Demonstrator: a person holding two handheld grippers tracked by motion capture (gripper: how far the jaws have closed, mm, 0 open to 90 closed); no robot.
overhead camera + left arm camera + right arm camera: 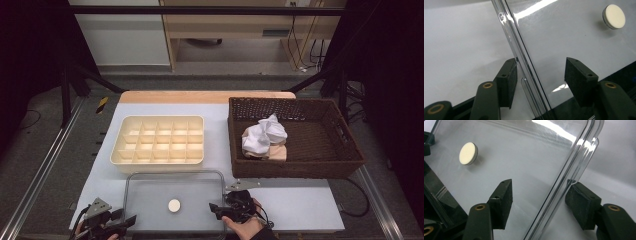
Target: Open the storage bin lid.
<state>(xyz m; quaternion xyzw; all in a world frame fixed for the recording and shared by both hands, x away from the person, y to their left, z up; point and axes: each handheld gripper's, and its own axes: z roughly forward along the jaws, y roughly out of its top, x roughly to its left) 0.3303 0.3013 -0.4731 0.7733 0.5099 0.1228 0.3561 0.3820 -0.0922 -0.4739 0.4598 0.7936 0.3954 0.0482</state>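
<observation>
Straddling the clear lid's [150, 200] edges at nine and three o'clock, my left tool [540, 77] and right tool [541, 202] gape wide, gripping nothing; lid lies flat on the bench [300, 200], tray [158, 140] uncovered at twelve.

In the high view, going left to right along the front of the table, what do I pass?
Left gripper → clear lid's left rim → round white knob → right gripper.

The light comes from above. My table [300, 200] is bright, but the sides of the high view are very dark. White glare shines on the clear lid [564, 37] near the top. My close black claw parts look a bit blurry.
</observation>
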